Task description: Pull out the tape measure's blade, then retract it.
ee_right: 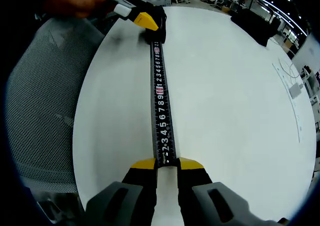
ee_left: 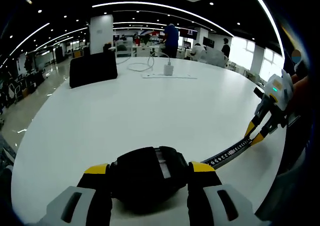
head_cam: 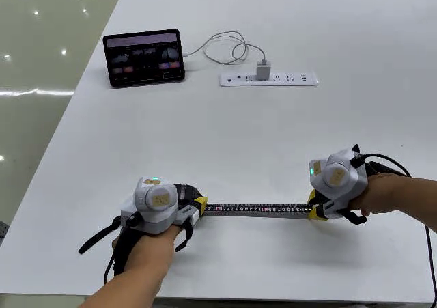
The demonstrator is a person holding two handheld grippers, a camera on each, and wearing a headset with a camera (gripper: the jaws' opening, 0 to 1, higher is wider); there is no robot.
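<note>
Left side: my left gripper [head_cam: 196,209] is at the near left of the white counter [head_cam: 273,130]. Its jaws are closed on the tape measure case [ee_left: 150,178], a black rounded body, with one yellow-tipped jaw against each side. The case sits low at counter level, close to the near edge.

Right side: my right gripper [head_cam: 314,209] is at the near right of the counter, well apart from the left one. Its jaws are narrow and pinch the free end of the blade [ee_right: 161,110] between the yellow tips.

Blade: it is drawn out of the case and runs straight from one gripper to the other, roughly parallel to the near edge of the counter. The printed face is up, and in the right gripper view black numerals and a red mark read along its length. The blade stays close above the surface; I cannot tell whether it touches.

Other items, all at the far side of the counter and well apart from the tape measure:
- a tablet [head_cam: 143,57], propped up, screen lit, at far left
- a white power strip [head_cam: 270,80], lying flat to the right of the tablet
- a white charger [head_cam: 263,70] plugged into the strip, with a looped cable [head_cam: 225,48] leading toward the tablet
</note>
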